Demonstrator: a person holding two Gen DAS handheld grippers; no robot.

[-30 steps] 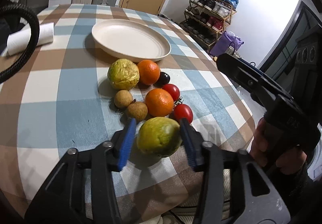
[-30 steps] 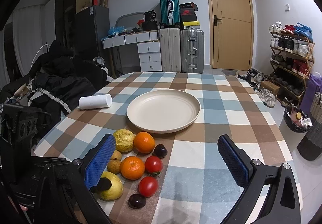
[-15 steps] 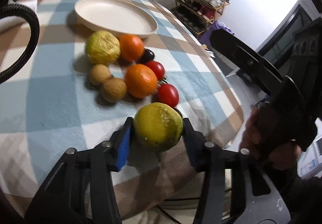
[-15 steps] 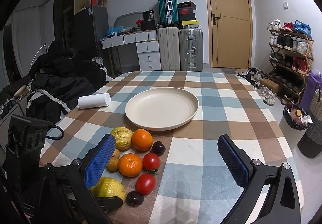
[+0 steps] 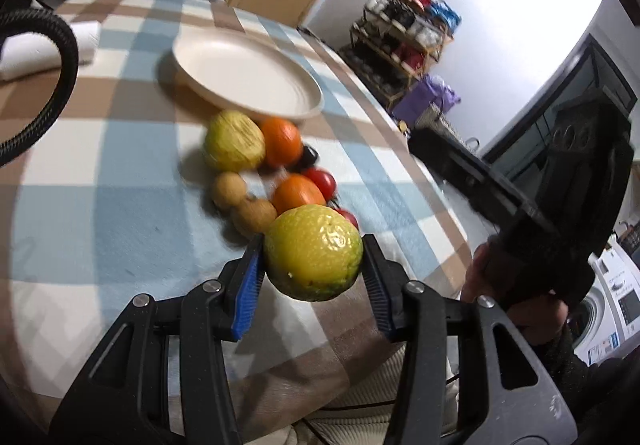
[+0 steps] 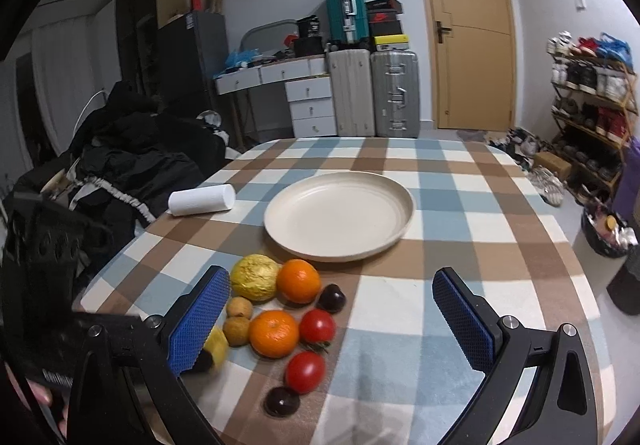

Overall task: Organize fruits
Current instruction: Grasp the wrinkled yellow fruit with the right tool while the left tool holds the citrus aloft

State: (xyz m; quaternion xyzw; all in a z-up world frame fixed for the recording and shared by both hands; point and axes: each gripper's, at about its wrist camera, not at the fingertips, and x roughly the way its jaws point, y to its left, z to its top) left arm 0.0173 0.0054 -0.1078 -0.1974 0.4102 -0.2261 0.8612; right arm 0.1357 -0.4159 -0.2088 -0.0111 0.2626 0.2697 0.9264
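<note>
Left gripper (image 5: 313, 274): clamped on the guava (image 5: 313, 253), which had risen off the cloth since a second earlier and hung near the plate (image 5: 248, 75).
Right gripper (image 6: 331, 319): jaws stayed wide apart, holding nothing.
Pile: the oranges (image 6: 299, 281), tomatoes (image 6: 305, 372) and other fruits remained just beside the plate.
Right view only: a dark plum (image 6: 282, 401) at the near end of the pile, farthest from the plate.

Checked tablecloth (image 6: 460, 229) covers the table. At frame centre lies a cream plate (image 6: 400, 221); left, a white roll (image 6: 201, 199). Fruit cluster (image 6: 280, 309) occupies lower centre.
</note>
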